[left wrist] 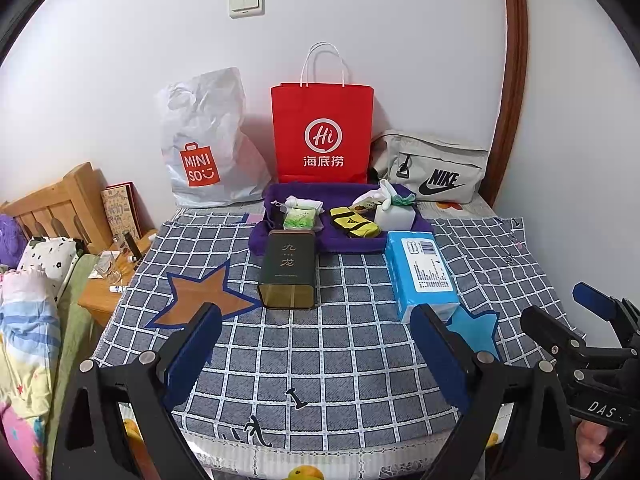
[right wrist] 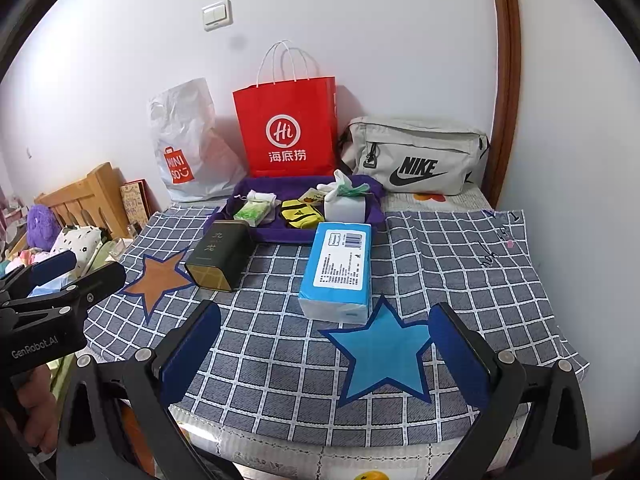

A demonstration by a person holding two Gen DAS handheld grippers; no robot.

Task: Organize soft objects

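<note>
Tabletop [left wrist: 344, 344]: covered by a grey-blue cloth with a white grid, set against a white wall carrying a cream double light switch [left wrist: 247, 2]; a brown wooden door frame [left wrist: 516, 60] rises at the right.

Left of the tabletop: a wooden headboard [left wrist: 60, 204], patterned bedding [left wrist: 28, 320] and a low wooden nightstand [left wrist: 100, 296] bearing small bottles.

On the cloth, left to right: a brown paper star with blue edge [left wrist: 200, 296]; a dark green rectangular tin with gold characters [left wrist: 287, 268], lying on its side; a blue plastic-wrapped tissue pack with white label [left wrist: 420, 276]; a light blue star with dark blue edge [right wrist: 382, 356].

Behind these: a purple fabric tray [left wrist: 288, 236] holding a green-and-white soft packet [left wrist: 300, 218], a yellow-and-black folded sock [left wrist: 354, 222] and a white box with a white cloth and green string on top [left wrist: 394, 210].

Along the wall: a white crumpled plastic Miniso bag [left wrist: 204, 140], a red paper bag with white handles [left wrist: 322, 132], a grey Nike waist bag [left wrist: 436, 168].

Left gripper [left wrist: 316, 352]: jaws spread wide, empty, above the near cloth. Right gripper [right wrist: 324, 356]: jaws spread wide, empty, flanking the light blue star.

Views: the right wrist view shows the light blue star whole and a purple plush toy [right wrist: 42, 226] by the headboard; the left wrist view hides most of that star behind its own right finger and shows the other gripper at its right edge.
</note>
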